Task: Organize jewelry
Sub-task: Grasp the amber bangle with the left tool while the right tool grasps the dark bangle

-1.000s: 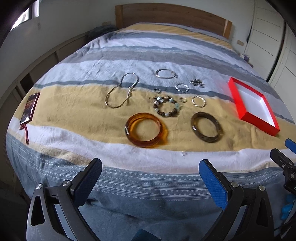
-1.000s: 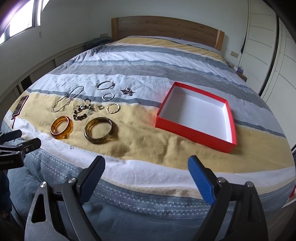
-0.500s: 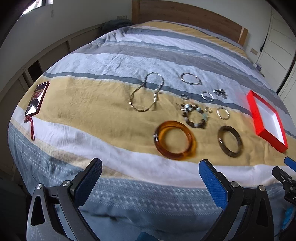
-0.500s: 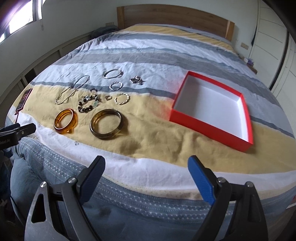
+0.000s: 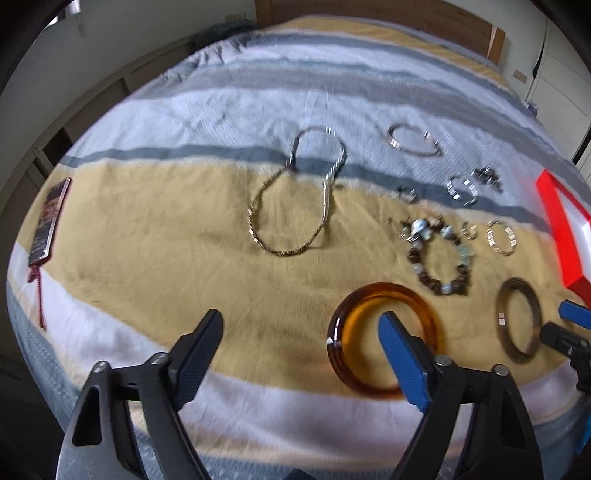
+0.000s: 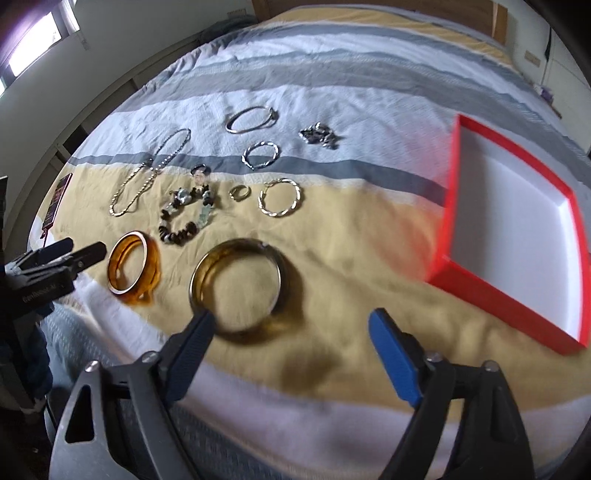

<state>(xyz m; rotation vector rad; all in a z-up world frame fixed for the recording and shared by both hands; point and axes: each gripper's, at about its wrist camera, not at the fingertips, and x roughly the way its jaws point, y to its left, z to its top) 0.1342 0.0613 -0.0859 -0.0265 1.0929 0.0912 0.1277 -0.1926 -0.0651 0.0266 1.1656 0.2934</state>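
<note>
Jewelry lies on the striped bedspread. An amber bangle [image 5: 373,306] [image 6: 127,267] lies nearest my open left gripper [image 5: 301,339], whose right finger overlaps it in view. A dark brown bangle [image 5: 519,319] [image 6: 240,284] lies just ahead of my open right gripper [image 6: 291,338]. A bead bracelet [image 5: 437,254] [image 6: 186,214], a chain necklace [image 5: 295,192] [image 6: 151,171], silver bangles [image 6: 251,118] and small rings [image 6: 279,197] lie farther back. An empty red box [image 6: 509,229] [image 5: 561,225] with a white inside sits at the right.
A phone [image 5: 50,218] with a red strap lies at the bed's left edge. A wooden headboard [image 5: 443,18] stands at the far end. White wardrobe doors [image 5: 565,74] stand to the right. The bed's near edge drops off below both grippers.
Both grippers have moved forward and down toward the jewelry. The bangles now look much larger and closer. Both grippers stayed open.
</note>
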